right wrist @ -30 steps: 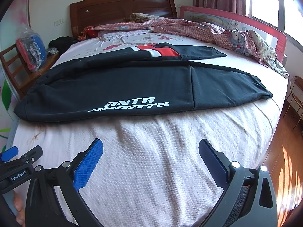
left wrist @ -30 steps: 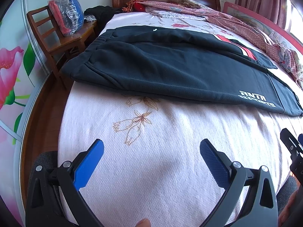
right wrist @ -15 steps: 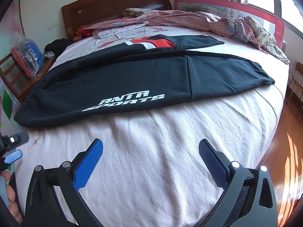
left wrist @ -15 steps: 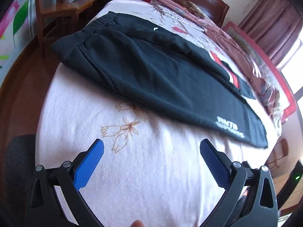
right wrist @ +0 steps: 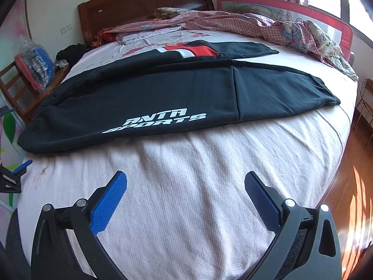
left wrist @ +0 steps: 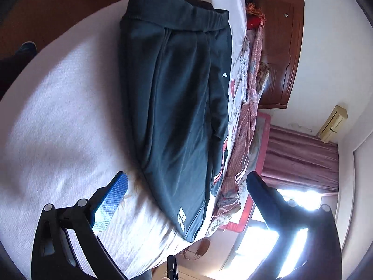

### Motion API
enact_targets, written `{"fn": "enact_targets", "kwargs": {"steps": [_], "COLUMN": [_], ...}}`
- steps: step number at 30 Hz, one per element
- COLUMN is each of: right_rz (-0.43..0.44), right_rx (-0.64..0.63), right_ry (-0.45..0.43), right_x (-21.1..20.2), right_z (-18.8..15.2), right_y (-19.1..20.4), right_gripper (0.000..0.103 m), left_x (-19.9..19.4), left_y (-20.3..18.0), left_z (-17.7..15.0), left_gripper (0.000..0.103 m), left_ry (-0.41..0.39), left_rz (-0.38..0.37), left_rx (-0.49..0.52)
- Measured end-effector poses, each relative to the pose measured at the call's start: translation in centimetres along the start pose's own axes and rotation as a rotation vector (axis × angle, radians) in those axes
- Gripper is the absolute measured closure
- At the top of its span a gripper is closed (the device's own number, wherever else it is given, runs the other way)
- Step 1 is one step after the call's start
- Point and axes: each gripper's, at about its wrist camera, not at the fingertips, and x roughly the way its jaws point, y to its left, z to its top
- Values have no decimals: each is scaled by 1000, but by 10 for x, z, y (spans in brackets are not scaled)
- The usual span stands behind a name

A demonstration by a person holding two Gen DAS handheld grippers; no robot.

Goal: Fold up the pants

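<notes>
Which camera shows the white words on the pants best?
The right wrist view. The words on the pants face the camera there, big and readable: ANTA SPORTS. In the left wrist view the picture is turned sideways and the words are tiny and blurred.

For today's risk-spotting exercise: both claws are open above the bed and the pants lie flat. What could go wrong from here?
1. The pants have two legs stacked; a claw may pinch only the top layer, giving a crooked fold.
2. The checked quilt lies close behind the pants and might snag.
3. The waistband sits at the bed's edge and could slide off.
</notes>
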Motion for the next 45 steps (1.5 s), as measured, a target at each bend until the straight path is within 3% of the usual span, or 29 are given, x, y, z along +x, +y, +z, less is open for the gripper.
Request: {"fn": "enact_targets", "kwargs": {"steps": [13,18,19,20,21,23,25,31,37,39,42,45], "right_rz": [4,7,10,15,18,30,79,357,665,683,671,662], "right_rx": [-18,-9,2,17,37,87,161,548,1008,1054,1066,1065], "right_ry": [19,33,39,47,55,68,86,178,189,182,180,189], "right_x": [2,5,6,7,8,9,11,24,53,60,71,84], "right_z": [-1,-1,0,0,1,2,5,14,17,25,33,38], "right_y": [4,3,0,-2,-6,-15,-28,-97,-164,-170,-168,-161], "right_gripper": [3,3,3,3,3,3,3,3,3,3,11,25], "left_x": [4,8,8,8,9,12,11,0,-8,-9,-8,-7], "left_y": [-9,-14,-15,-15,-13,-4,9,7,-14,-21,-24,-22], "left_z": [35,37,35,34,34,39,44,45,42,42,43,44], "left_gripper": [2,5,11,37,69,94,94,95,95,95,95,96], "left_ry": [-78,-108,-115,-111,-97,-72,-65,-48,-5,-4,-1,-2], "left_rz": [14,30,52,90,127,157,114,12,-80,-82,-82,-75], "left_rx": [-45,-8,3,14,27,23,-21,-61,-22,-4,3,1]}}
